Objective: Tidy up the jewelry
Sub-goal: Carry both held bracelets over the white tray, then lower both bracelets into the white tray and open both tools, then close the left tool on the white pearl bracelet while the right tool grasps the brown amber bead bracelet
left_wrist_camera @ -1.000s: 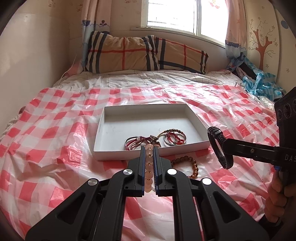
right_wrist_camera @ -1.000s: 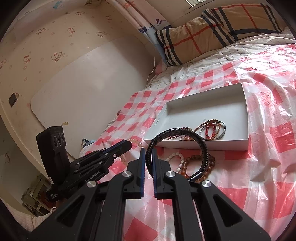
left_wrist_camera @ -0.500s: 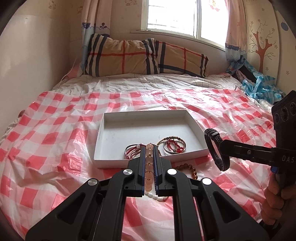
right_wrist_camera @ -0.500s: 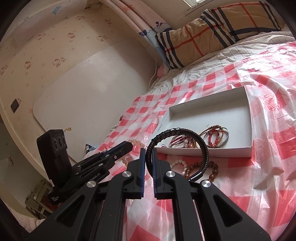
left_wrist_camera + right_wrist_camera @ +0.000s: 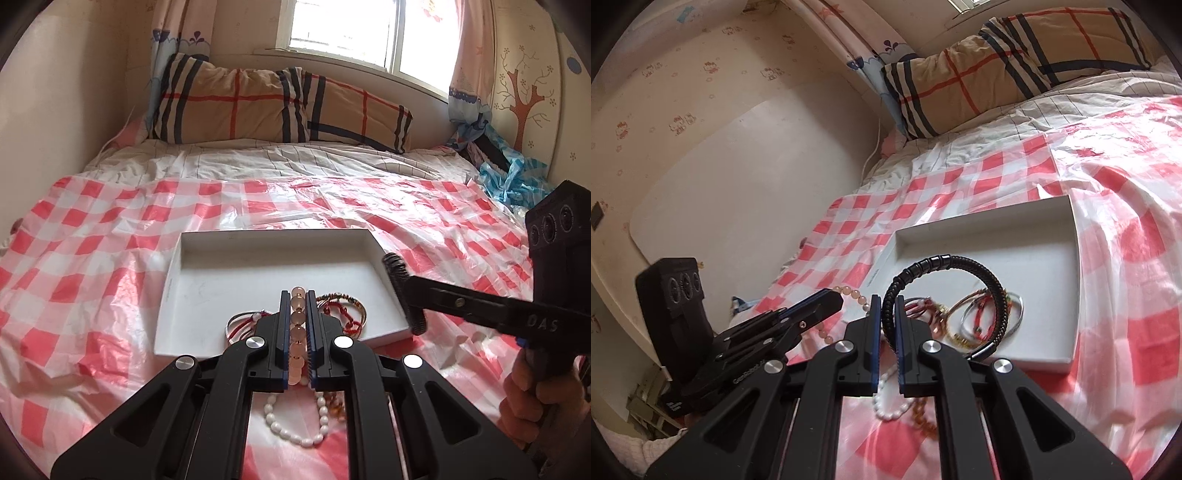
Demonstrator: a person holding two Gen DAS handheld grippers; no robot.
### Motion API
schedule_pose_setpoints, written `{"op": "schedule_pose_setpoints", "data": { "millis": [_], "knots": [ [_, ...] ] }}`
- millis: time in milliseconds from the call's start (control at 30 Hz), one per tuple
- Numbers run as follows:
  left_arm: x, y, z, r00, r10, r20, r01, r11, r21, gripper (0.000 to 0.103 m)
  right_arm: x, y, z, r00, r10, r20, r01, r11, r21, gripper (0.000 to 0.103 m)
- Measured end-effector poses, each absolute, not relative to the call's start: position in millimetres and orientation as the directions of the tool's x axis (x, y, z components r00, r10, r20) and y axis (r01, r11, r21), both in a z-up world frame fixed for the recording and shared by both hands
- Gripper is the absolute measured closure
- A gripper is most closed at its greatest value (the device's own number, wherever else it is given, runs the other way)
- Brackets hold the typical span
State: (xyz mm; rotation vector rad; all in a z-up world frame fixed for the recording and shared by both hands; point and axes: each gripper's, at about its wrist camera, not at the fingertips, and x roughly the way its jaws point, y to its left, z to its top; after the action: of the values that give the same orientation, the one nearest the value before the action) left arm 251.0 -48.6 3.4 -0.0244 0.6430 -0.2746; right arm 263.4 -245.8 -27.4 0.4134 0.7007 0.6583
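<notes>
My left gripper (image 5: 297,295) is shut on a pink bead bracelet (image 5: 296,332), held above the near edge of the white tray (image 5: 207,332). My right gripper (image 5: 885,301) is shut on a black braided bracelet (image 5: 960,262), held above the tray's (image 5: 1075,295) near right corner; it shows in the left wrist view (image 5: 402,295). Red string bracelets (image 5: 343,314) and metal bangles (image 5: 1015,314) lie in the tray's near part. A white pearl bracelet (image 5: 295,435) and an amber bead bracelet (image 5: 923,417) lie on the checked sheet in front of the tray.
The tray sits on a red-and-white checked plastic sheet (image 5: 92,277) over a bed. A plaid pillow (image 5: 277,107) lies at the head under the window. A wall runs along the bed's left side (image 5: 738,184). Blue cloth (image 5: 517,177) is heaped at the far right.
Both grippers have risen and moved forward toward the tray with their bracelets. The pearl bracelet on the sheet has come into view under the left gripper.
</notes>
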Motion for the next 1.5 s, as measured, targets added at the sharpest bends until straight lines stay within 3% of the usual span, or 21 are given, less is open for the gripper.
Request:
{"op": "schedule_pose_setpoints", "data": {
  "millis": [67, 167, 367, 500, 700, 900, 1100, 1167, 1267, 1333, 1500],
  "knots": [
    [269, -52, -4, 0.745, -0.287, -0.601, 0.258, 0.956, -0.138, 0.096, 278, -238, -31, 0.588, 0.638, -0.497, -0.398, 0.763, 0.509, 0.094],
    [294, -57, -27, 0.696, -0.260, -0.669, 0.236, 0.963, -0.128, 0.095, 296, -234, -48, 0.598, 0.566, -0.567, -0.324, 0.818, 0.475, 0.073],
    [292, -44, -44, 0.679, -0.192, -0.709, 0.184, 0.979, -0.089, 0.091, 280, -236, -48, 0.585, 0.511, -0.629, -0.332, 0.859, 0.389, 0.070],
    [278, -26, -35, 0.696, -0.169, -0.698, 0.156, 0.984, -0.083, 0.058, 265, -232, -56, 0.531, 0.467, -0.707, -0.329, 0.883, 0.335, 0.067],
    [274, -21, -40, 0.640, -0.188, -0.745, 0.218, 0.974, -0.058, 0.057, 264, -209, -84, 0.464, 0.353, -0.813, -0.335, 0.919, 0.208, 0.067],
    [272, -43, -68, 0.561, -0.114, -0.820, 0.293, 0.954, 0.068, 0.057, 266, -204, -101, 0.462, 0.259, -0.848, -0.327, 0.939, 0.108, 0.056],
    [274, -52, -92, 0.507, -0.062, -0.860, 0.314, 0.942, 0.117, 0.056, 263, -196, -108, 0.462, 0.218, -0.860, -0.357, 0.933, 0.044, 0.055],
    [271, -57, -95, 0.516, -0.049, -0.855, 0.326, 0.934, 0.143, 0.057, 262, -195, -110, 0.452, 0.222, -0.864, -0.373, 0.927, 0.043, 0.059],
    [268, -58, -95, 0.489, -0.101, -0.867, 0.354, 0.931, 0.091, 0.076, 259, -193, -110, 0.431, 0.242, -0.870, -0.387, 0.920, 0.064, 0.076],
    [262, -61, -94, 0.469, -0.130, -0.873, 0.378, 0.924, 0.066, 0.096, 256, -192, -109, 0.418, 0.253, -0.873, -0.384, 0.920, 0.083, 0.089],
    [235, -59, -88, 0.468, -0.176, -0.866, 0.379, 0.925, 0.018, 0.096, 238, -204, -107, 0.383, 0.380, -0.842, -0.329, 0.908, 0.260, 0.091]
  ]
}}
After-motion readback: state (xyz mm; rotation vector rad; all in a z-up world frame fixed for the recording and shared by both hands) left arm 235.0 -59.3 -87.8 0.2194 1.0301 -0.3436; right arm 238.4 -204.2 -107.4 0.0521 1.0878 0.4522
